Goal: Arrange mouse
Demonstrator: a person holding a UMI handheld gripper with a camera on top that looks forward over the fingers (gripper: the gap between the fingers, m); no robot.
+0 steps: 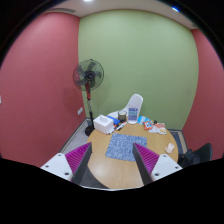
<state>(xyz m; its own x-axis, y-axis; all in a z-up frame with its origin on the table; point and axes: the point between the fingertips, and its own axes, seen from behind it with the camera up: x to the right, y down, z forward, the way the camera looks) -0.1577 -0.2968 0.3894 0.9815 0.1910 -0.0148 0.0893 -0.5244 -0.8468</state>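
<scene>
A round wooden table (pixel 112 172) stands ahead of me. A blue-grey patterned mouse mat (pixel 124 146) lies on it, between and just beyond my fingers. I cannot make out a mouse for certain; a small dark thing (pixel 122 117) sits at the table's far side. My gripper (pixel 112 158) is open and empty, held well above the table. Its magenta pads (pixel 78 156) show at both sides of the mat.
A white box (pixel 103 124) sits at the table's far left. A white and blue container (pixel 134 108) and small colourful items (pixel 152 125) stand at the far right. A standing fan (pixel 89 75) is behind the table by the pink and green walls.
</scene>
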